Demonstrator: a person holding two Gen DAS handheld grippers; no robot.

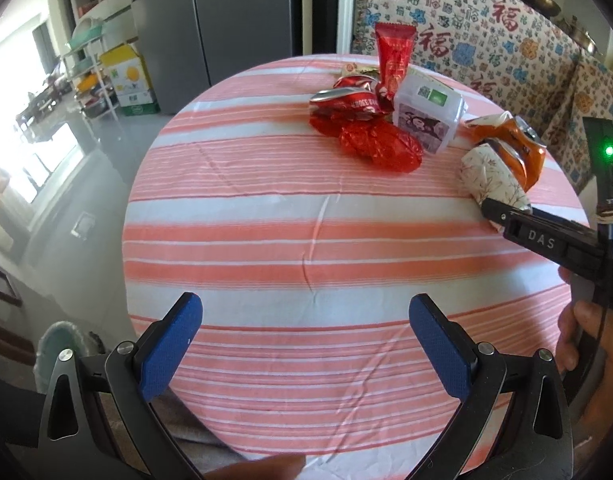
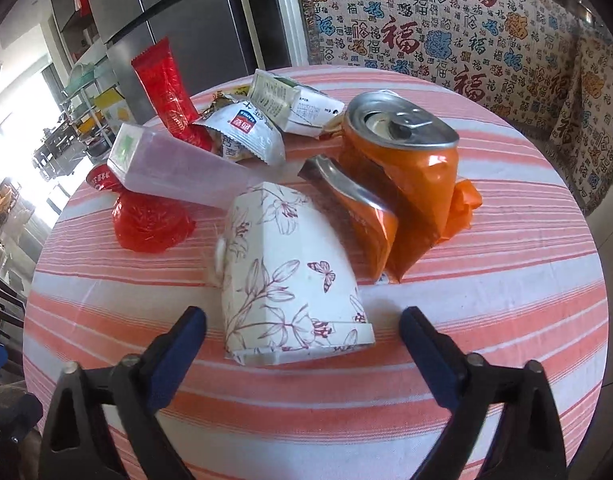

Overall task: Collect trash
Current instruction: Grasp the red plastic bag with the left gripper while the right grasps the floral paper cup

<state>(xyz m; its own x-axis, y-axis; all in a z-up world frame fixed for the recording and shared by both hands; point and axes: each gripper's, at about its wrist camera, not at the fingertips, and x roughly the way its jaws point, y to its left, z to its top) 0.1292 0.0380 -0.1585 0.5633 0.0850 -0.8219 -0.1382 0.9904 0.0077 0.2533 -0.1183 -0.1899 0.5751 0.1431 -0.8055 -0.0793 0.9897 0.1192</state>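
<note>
Striped pink-and-white cloth is covering the round tabletop (image 1: 266,240), its near half lying bare up to the curved rim. Trash is sitting bunched toward the far side: a clear plastic box (image 2: 174,164), a crushed orange can (image 2: 402,176), a flattened floral paper cup (image 2: 290,280), red wrappers (image 1: 370,140). The right gripper (image 2: 302,330) is hanging with jaws spread wide just before the cup, gripping nothing. The left gripper (image 1: 306,320) is hovering over bare cloth, jaws likewise apart. Items behind the box are lying partly hidden.
</note>
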